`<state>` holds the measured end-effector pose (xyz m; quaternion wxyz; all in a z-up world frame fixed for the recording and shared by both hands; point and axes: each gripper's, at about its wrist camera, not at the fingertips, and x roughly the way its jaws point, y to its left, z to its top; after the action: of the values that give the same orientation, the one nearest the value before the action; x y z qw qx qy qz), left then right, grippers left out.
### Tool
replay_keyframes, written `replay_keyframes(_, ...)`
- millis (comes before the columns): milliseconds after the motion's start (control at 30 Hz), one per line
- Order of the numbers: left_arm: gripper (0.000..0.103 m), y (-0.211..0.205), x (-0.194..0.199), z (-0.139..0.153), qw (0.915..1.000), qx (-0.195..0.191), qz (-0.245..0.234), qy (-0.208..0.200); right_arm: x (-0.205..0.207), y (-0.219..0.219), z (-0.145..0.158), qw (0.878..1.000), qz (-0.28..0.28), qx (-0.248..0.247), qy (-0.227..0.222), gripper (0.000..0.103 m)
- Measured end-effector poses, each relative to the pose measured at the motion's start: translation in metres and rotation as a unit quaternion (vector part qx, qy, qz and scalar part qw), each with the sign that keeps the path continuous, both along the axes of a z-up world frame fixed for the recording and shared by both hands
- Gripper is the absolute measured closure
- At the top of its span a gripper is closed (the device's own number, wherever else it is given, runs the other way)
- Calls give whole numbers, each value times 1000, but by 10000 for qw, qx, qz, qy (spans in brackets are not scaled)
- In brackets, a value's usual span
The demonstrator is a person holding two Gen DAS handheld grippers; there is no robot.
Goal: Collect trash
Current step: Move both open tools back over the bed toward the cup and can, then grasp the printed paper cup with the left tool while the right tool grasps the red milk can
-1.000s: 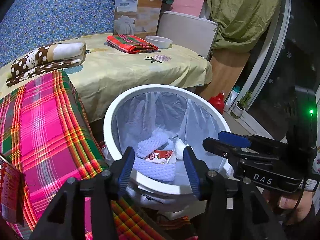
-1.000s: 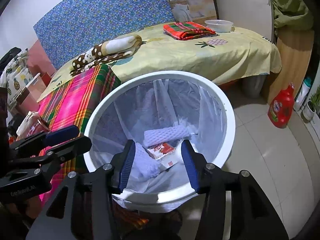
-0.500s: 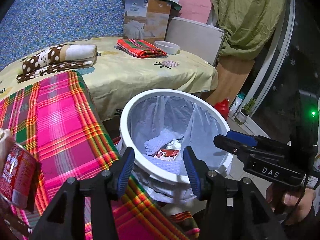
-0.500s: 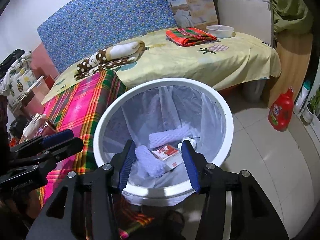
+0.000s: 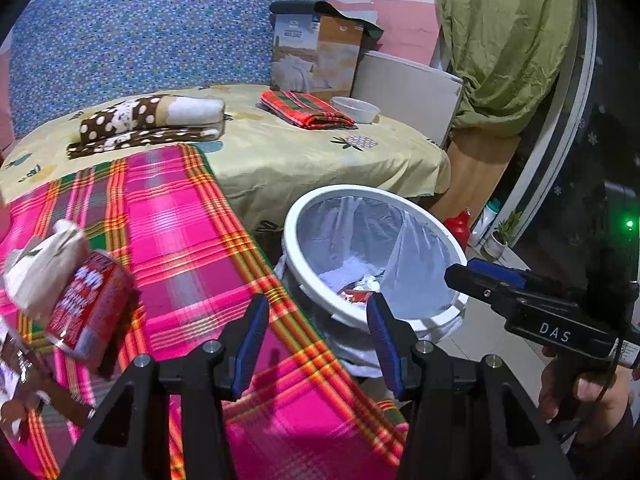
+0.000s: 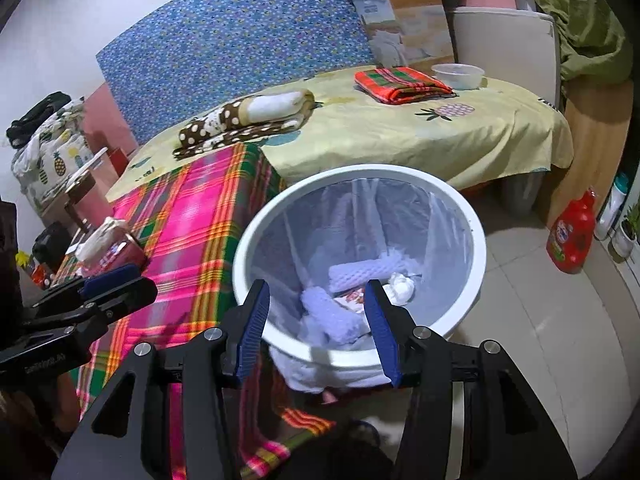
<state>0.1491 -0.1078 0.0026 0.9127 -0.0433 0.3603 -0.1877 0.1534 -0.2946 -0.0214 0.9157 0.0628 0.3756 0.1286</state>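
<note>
Tissue pack (image 5: 86, 304) on plaid-covered table (image 5: 180, 240)

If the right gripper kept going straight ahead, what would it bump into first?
Probably the white trash bin: the open right gripper points into its mouth, so it would likely meet the foam wraps inside. Depth is unclear.

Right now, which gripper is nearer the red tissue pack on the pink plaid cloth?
Left. The left gripper is open over the plaid cloth, right of the tissue pack. The right gripper is open at the trash bin, farther away.
</note>
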Motion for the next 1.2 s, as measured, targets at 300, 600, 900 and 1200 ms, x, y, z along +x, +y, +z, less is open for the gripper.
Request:
replay_keyframes(300, 50, 37, -28, -3, 9988, 58, 479, 31, -12, 34, 1, 9985, 535, 75, -40, 52)
replay_keyframes(600, 50, 82, -54, -7, 9934, 73, 1141, 7, -20, 71, 0, 9940, 1087, 140, -19, 52)
replay_keyframes(900, 50, 125, -79, -10, 9839, 136, 1785, -22, -30, 112, 1, 9871, 1596, 138, -9, 52)
replay_keyframes(1200, 46, 182, -91, -15, 9657, 166, 2591, 15, -27, 144, 0, 9836, 1801, 36, 21, 52)
